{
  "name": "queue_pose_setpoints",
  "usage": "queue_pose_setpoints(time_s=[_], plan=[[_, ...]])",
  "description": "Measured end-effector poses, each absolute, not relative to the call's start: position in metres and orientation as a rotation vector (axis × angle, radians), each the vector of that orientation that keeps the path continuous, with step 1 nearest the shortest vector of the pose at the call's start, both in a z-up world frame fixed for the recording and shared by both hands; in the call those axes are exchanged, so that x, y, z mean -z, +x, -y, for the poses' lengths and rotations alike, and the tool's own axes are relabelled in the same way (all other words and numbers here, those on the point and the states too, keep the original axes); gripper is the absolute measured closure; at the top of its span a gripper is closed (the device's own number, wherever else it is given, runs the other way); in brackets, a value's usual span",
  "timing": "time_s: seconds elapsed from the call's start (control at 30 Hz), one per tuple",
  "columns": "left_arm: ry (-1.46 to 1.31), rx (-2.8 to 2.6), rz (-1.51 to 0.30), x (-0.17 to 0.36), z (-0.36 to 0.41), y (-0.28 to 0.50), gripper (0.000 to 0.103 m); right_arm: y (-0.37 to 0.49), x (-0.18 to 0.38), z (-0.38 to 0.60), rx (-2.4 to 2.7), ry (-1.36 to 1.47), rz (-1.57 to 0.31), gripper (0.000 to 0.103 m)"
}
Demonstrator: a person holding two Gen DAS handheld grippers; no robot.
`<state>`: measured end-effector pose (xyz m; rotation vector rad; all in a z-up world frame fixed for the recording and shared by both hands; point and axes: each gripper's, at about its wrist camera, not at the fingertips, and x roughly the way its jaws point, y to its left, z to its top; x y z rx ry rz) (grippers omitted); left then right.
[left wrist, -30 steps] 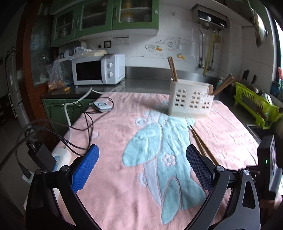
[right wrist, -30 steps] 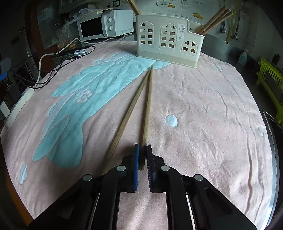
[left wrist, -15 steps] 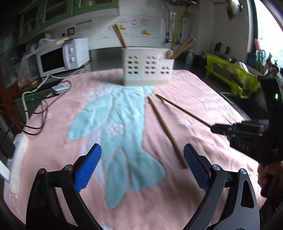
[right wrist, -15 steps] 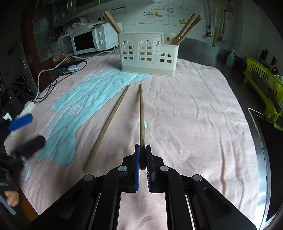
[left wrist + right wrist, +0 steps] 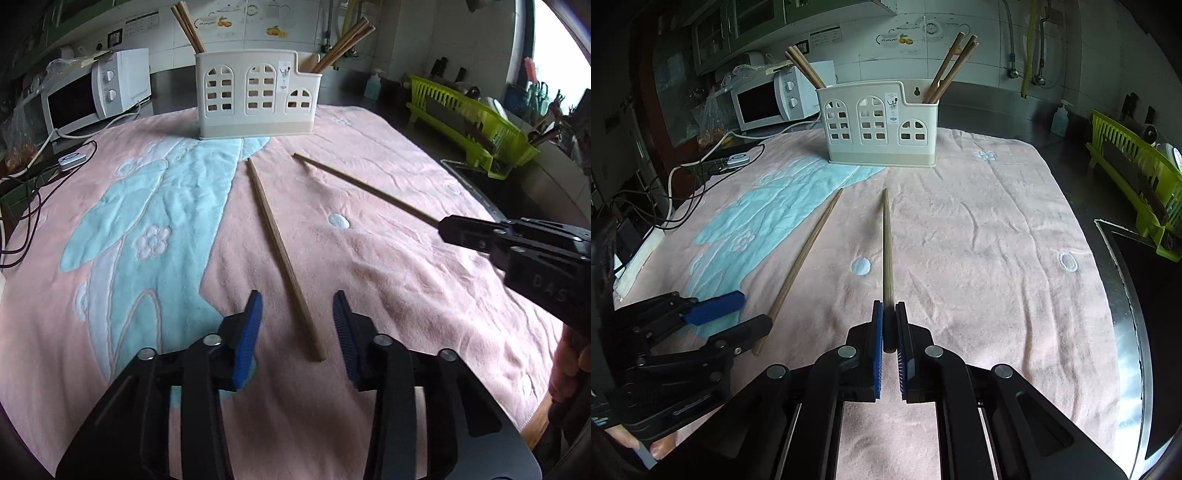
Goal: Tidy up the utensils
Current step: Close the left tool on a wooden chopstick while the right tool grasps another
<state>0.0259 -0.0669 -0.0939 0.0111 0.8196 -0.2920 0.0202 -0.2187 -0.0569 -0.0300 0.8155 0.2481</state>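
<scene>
Left gripper closing, pads astride near end of loose chopstick, not yet pressing. Long axis toward utensil holder at worktop's far edge. Right gripper clamped on second chopstick, same heading.

In my left wrist view, the utensil holder stands at upper centre on the towel covering the counter, with the microwave to its left and the dish rack at upper right. One chopstick lies centre frame; a second chopstick lies to its right.
</scene>
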Motion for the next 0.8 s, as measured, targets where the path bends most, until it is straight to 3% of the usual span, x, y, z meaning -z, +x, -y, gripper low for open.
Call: queue_pose_setpoints(time_s=[0.13,0.47,0.63,0.8], plan=[[0.006,0.283,-0.865,0.101,0.069,0.036,0.078,0.019,0.056,0.219,-0.249,-0.029,-0.812,0.096],[0.060,0.276,-0.879,0.103,0.078,0.040,0.079,0.017,0.056,0.217,-0.250,-0.028,-0.812,0.096],[0.056,0.281,-0.895,0.100,0.072,0.043,0.093,0.015,0.051,0.215,-0.251,-0.033,-0.801,0.096],[0.032,0.289,-0.874,0.090,0.055,0.043,0.096,0.013,0.042,0.218,-0.249,-0.032,-0.779,0.096]])
